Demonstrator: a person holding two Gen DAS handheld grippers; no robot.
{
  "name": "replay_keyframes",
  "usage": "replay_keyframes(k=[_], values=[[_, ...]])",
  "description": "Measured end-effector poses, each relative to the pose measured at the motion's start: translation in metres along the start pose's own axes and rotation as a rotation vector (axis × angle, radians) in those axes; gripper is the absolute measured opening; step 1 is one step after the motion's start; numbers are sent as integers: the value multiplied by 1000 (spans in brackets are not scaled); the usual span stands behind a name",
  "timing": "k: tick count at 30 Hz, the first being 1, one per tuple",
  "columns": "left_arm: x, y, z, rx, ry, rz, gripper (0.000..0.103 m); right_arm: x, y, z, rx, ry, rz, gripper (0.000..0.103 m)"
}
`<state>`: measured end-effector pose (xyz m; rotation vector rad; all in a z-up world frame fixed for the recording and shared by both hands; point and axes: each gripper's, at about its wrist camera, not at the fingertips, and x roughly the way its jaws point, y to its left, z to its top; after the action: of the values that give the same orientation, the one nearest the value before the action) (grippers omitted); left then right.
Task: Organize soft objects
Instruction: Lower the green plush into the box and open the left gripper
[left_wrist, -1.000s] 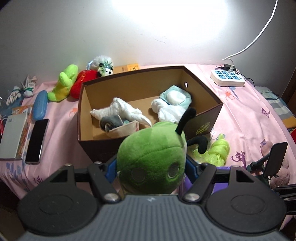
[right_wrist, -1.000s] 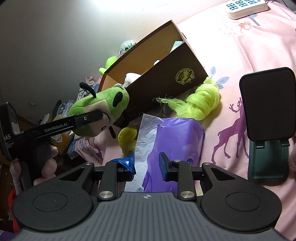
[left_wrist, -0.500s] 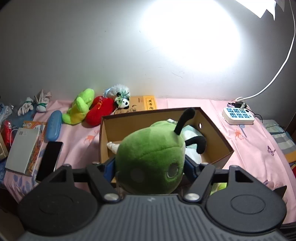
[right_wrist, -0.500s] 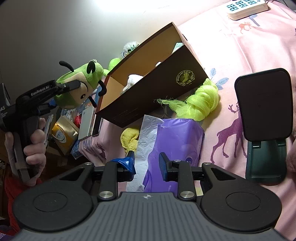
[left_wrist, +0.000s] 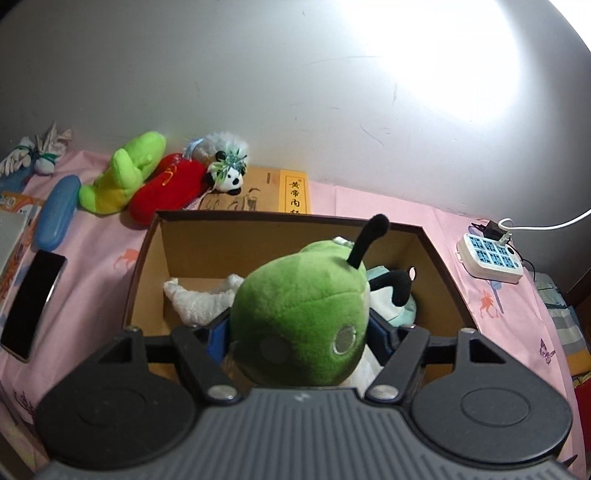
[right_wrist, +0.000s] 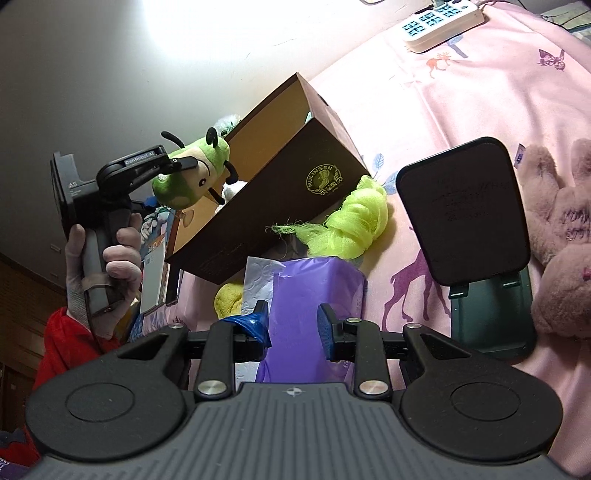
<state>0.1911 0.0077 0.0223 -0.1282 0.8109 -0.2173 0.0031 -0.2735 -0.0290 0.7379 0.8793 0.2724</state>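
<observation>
My left gripper (left_wrist: 297, 332) is shut on a green plush bug (left_wrist: 301, 317) with black antennae, held in the air above the near edge of the open brown cardboard box (left_wrist: 147, 254). The box holds a white plush (left_wrist: 199, 297) and a pale blue plush (left_wrist: 400, 310). In the right wrist view the bug (right_wrist: 190, 173) hangs over the box (right_wrist: 280, 206). My right gripper (right_wrist: 293, 325) is open and empty, low over a purple tissue pack (right_wrist: 310, 306).
Green (left_wrist: 122, 173), red (left_wrist: 170, 188) and panda (left_wrist: 225, 173) plushes lie behind the box by the wall. A phone (left_wrist: 31, 302), power strip (left_wrist: 489, 256), neon yellow cloth (right_wrist: 351, 225), phone stand (right_wrist: 469, 218), yellow plush (right_wrist: 229, 299) and pink plush (right_wrist: 561, 258) lie on the pink bedspread.
My left gripper has risen and moved forward with the green bug, from in front of the box to above its near edge. The right gripper has not moved.
</observation>
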Motion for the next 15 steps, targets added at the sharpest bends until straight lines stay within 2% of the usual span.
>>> replay_keyframes(k=[7, 15], values=[[39, -8, -1, 24, 40, 55, 71, 8, -1, 7, 11, -5, -19, 11], [63, -5, -8, 34, 102, 103, 73, 19, -2, 14, 8, 22, -39, 11]])
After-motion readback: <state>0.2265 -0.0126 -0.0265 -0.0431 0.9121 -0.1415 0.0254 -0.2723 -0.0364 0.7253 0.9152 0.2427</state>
